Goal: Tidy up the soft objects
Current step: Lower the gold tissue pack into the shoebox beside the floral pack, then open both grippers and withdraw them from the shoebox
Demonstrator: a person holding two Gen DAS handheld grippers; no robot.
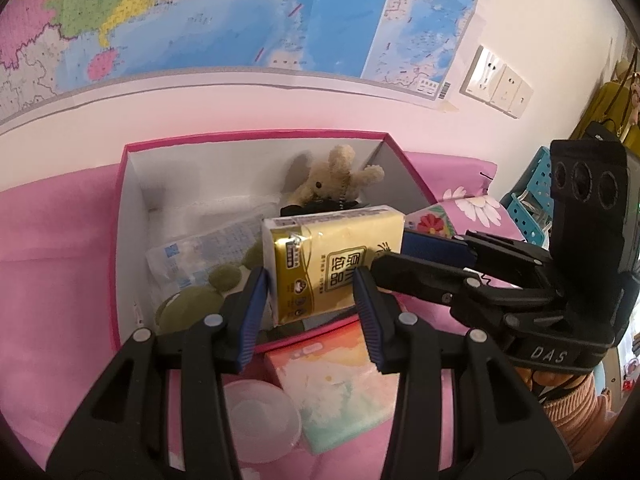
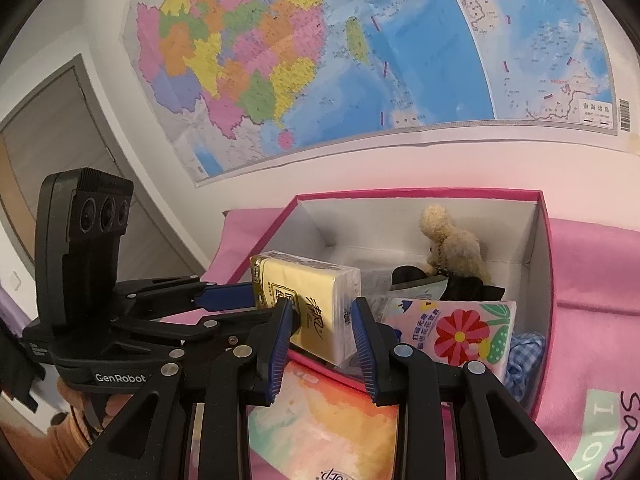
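Note:
A pink open box (image 1: 127, 152) (image 2: 536, 194) with white inside walls stands on a pink cloth. A gold tissue pack (image 1: 332, 260) (image 2: 304, 300) is held tilted over the box's near rim. In the left wrist view the right gripper (image 1: 404, 252) comes in from the right, shut on the pack's end. In the right wrist view the left gripper (image 2: 252, 300) comes in from the left, touching the pack's other end. My own left gripper (image 1: 308, 308) and my own right gripper (image 2: 320, 332) have jaws apart. A beige plush toy (image 1: 336, 180) (image 2: 448, 240), a flowered pink tissue pack (image 2: 452, 332) and a green plush (image 1: 192, 300) lie in the box.
A pastel tissue pack (image 1: 340, 384) (image 2: 320, 428) and a round pink container (image 1: 260, 420) lie before the box. A clear wipes pack (image 1: 200, 252) and blue checked cloth (image 2: 524, 356) sit inside. A wall map (image 1: 240, 12) hangs behind; blue baskets (image 1: 532, 200) stand at right.

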